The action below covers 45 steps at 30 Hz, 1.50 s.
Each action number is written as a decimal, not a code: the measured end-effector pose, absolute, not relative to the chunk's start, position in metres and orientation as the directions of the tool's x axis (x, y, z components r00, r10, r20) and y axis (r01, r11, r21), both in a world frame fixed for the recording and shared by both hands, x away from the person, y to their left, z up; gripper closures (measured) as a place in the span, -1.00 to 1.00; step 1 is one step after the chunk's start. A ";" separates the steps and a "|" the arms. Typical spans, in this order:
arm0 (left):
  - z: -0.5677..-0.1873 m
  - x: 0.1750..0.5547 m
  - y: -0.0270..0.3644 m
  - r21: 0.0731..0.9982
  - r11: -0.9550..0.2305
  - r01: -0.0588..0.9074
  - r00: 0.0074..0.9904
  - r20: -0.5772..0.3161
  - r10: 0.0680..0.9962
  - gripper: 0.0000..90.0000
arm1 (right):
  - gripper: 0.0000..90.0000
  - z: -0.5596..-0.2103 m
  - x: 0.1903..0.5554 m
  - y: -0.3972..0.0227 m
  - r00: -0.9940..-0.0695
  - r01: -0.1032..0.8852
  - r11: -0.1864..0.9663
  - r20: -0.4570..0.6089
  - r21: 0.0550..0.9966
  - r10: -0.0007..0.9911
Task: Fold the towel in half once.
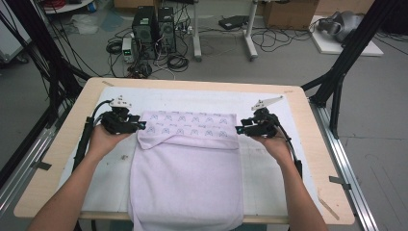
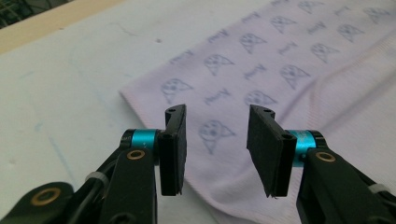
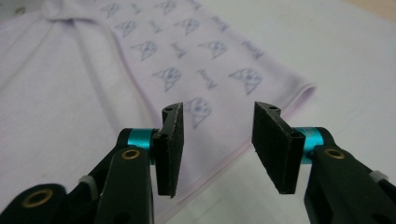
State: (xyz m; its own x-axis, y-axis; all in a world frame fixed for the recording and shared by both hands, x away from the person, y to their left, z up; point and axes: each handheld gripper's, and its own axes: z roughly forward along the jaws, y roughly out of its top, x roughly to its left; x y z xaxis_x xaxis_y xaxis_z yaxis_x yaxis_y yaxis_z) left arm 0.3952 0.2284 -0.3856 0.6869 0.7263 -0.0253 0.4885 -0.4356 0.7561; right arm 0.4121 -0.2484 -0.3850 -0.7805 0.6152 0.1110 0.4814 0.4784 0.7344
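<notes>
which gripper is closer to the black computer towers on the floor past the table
Left. The left gripper sits almost straight below the computer towers in the high view; the right gripper is off to their right.

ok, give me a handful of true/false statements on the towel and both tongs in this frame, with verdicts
1. Both tongs, the left tongs and the right tongs, are open with nothing between the pads. True.
2. The pale pink towel is rolled into a tube. False: it lies flat, with its far part folded over so that the printed side shows as a band.
3. The towel's near edge hangs over the near edge of the table. True.
4. The left tongs grip a towel corner. False: they are open over it.
5. The towel lies on bare wood. False: a white mat is under it.
</notes>
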 end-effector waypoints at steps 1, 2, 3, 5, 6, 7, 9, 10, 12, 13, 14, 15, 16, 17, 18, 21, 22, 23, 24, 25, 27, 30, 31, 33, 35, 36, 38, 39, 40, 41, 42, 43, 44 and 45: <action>-0.389 0.391 0.226 0.756 -0.444 0.480 0.699 -0.025 0.714 0.26 | 0.18 -0.387 0.407 -0.247 -0.785 0.483 0.478 0.120 0.734 0.608; -0.392 0.386 0.224 0.754 -0.452 0.477 0.707 -0.023 0.707 0.25 | 0.17 -0.390 0.403 -0.246 -0.791 0.476 0.485 0.116 0.733 0.600; -0.394 0.382 0.222 0.751 -0.458 0.475 0.714 -0.025 0.700 0.25 | 0.16 -0.392 0.399 -0.244 -0.793 0.477 0.489 0.119 0.730 0.597; -0.400 0.374 0.219 0.750 -0.465 0.471 0.729 -0.034 0.684 0.24 | 0.16 -0.397 0.391 -0.243 -0.798 0.476 0.478 0.134 0.738 0.588; -0.403 0.370 0.219 0.749 -0.472 0.464 0.740 -0.036 0.671 0.24 | 0.15 -0.399 0.387 -0.242 -0.800 0.474 0.478 0.134 0.739 0.585; -0.406 0.366 0.218 0.755 -0.467 0.460 0.749 -0.048 0.661 0.24 | 0.15 -0.401 0.383 -0.240 -0.803 0.470 0.475 0.138 0.744 0.580; -0.412 0.361 0.216 0.755 -0.474 0.454 0.762 -0.054 0.645 0.25 | 0.14 -0.404 0.377 -0.237 -0.809 0.467 0.474 0.144 0.747 0.570; -0.415 0.360 0.214 0.743 -0.487 0.460 0.766 -0.054 0.641 0.26 | 0.13 -0.407 0.375 -0.234 -0.813 0.461 0.481 0.138 0.745 0.566; -0.420 0.361 0.210 0.713 -0.528 0.462 0.772 -0.030 0.635 0.27 | 0.12 -0.411 0.373 -0.232 -0.813 0.468 0.491 0.140 0.735 0.566; -0.422 0.362 0.208 0.706 -0.536 0.463 0.775 -0.030 0.631 0.29 | 0.11 -0.414 0.374 -0.231 -0.811 0.471 0.495 0.137 0.730 0.569; -0.423 0.362 0.207 0.700 -0.541 0.465 0.775 -0.027 0.631 0.32 | 0.11 -0.416 0.374 -0.231 -0.807 0.480 0.492 0.145 0.727 0.573; -0.426 0.364 0.205 0.685 -0.556 0.470 0.771 -0.011 0.637 0.37 | 0.11 -0.418 0.375 -0.231 -0.804 0.485 0.490 0.149 0.724 0.576; -0.429 0.365 0.203 0.673 -0.567 0.475 0.768 -0.003 0.640 0.42 | 0.11 -0.421 0.377 -0.231 -0.798 0.494 0.488 0.152 0.719 0.583; -0.431 0.366 0.202 0.664 -0.576 0.478 0.770 -0.002 0.638 0.47 | 0.13 -0.423 0.378 -0.230 -0.796 0.502 0.492 0.156 0.711 0.585; -0.432 0.366 0.202 0.666 -0.580 0.469 0.771 0.012 0.637 0.50 | 0.14 -0.425 0.379 -0.230 -0.798 0.501 0.500 0.153 0.707 0.583; -0.431 0.366 0.202 0.671 -0.578 0.464 0.763 0.028 0.645 0.74 | 0.29 -0.429 0.381 -0.228 -0.801 0.506 0.515 0.156 0.692 0.578; -0.431 0.366 0.203 0.666 -0.583 0.465 0.761 0.035 0.648 0.81 | 0.39 -0.431 0.382 -0.228 -0.803 0.507 0.522 0.156 0.686 0.575; -0.430 0.366 0.204 0.667 -0.577 0.471 0.758 0.029 0.652 0.85 | 0.55 -0.431 0.382 -0.227 -0.806 0.504 0.532 0.150 0.680 0.572; -0.429 0.365 0.205 0.668 -0.578 0.470 0.758 0.030 0.651 0.87 | 0.72 -0.431 0.381 -0.227 -0.812 0.501 0.538 0.153 0.678 0.563; -0.428 0.364 0.206 0.672 -0.576 0.465 0.758 0.033 0.651 0.89 | 0.81 -0.430 0.380 -0.227 -0.818 0.491 0.541 0.148 0.683 0.555; -0.423 0.361 0.209 0.684 -0.567 0.460 0.756 0.033 0.653 0.90 | 0.92 -0.427 0.377 -0.229 -0.828 0.478 0.535 0.154 0.697 0.540; -0.414 0.352 0.215 0.708 -0.554 0.438 0.757 0.043 0.653 0.91 | 0.92 -0.418 0.371 -0.233 -0.832 0.465 0.511 0.160 0.723 0.531; -0.410 0.347 0.218 0.722 -0.545 0.426 0.753 0.051 0.656 0.91 | 0.92 -0.416 0.369 -0.234 -0.835 0.459 0.507 0.160 0.729 0.526; -0.406 0.338 0.222 0.733 -0.540 0.413 0.757 0.052 0.651 0.91 | 0.92 -0.409 0.360 -0.234 -0.847 0.438 0.516 0.145 0.736 0.511; -0.404 0.325 0.228 0.748 -0.526 0.404 0.757 0.049 0.652 0.91 | 0.92 -0.403 0.351 -0.233 -0.858 0.417 0.525 0.132 0.742 0.496; -0.403 0.319 0.230 0.753 -0.526 0.395 0.759 0.055 0.649 0.91 | 0.92 -0.400 0.347 -0.233 -0.865 0.408 0.533 0.126 0.741 0.486; -0.403 0.307 0.234 0.764 -0.518 0.385 0.762 0.053 0.645 0.91 | 0.92 -0.395 0.337 -0.232 -0.877 0.382 0.541 0.109 0.749 0.468; -0.403 0.299 0.237 0.771 -0.510 0.382 0.762 0.049 0.646 0.91 | 0.92 -0.394 0.333 -0.232 -0.880 0.373 0.538 0.104 0.756 0.464; -0.403 0.293 0.238 0.777 -0.504 0.377 0.762 0.049 0.645 0.91 | 0.92 -0.393 0.326 -0.233 -0.885 0.365 0.531 0.107 0.765 0.454; -0.403 0.286 0.239 0.780 -0.502 0.374 0.767 0.045 0.641 0.91 | 0.92 -0.393 0.320 -0.232 -0.887 0.360 0.536 0.103 0.764 0.449; -0.402 0.280 0.240 0.781 -0.506 0.367 0.771 0.048 0.635 0.91 | 0.92 -0.393 0.314 -0.232 -0.892 0.351 0.540 0.097 0.765 0.442; -0.402 0.274 0.240 0.782 -0.509 0.360 0.776 0.052 0.629 0.91 | 0.92 -0.393 0.308 -0.232 -0.894 0.348 0.541 0.097 0.766 0.437; -0.401 0.267 0.240 0.786 -0.508 0.353 0.777 0.055 0.627 0.91 | 0.92 -0.393 0.302 -0.233 -0.898 0.343 0.537 0.099 0.771 0.430; -0.401 0.260 0.240 0.788 -0.511 0.344 0.782 0.061 0.621 0.91 | 0.92 -0.393 0.295 -0.233 -0.899 0.339 0.533 0.100 0.775 0.426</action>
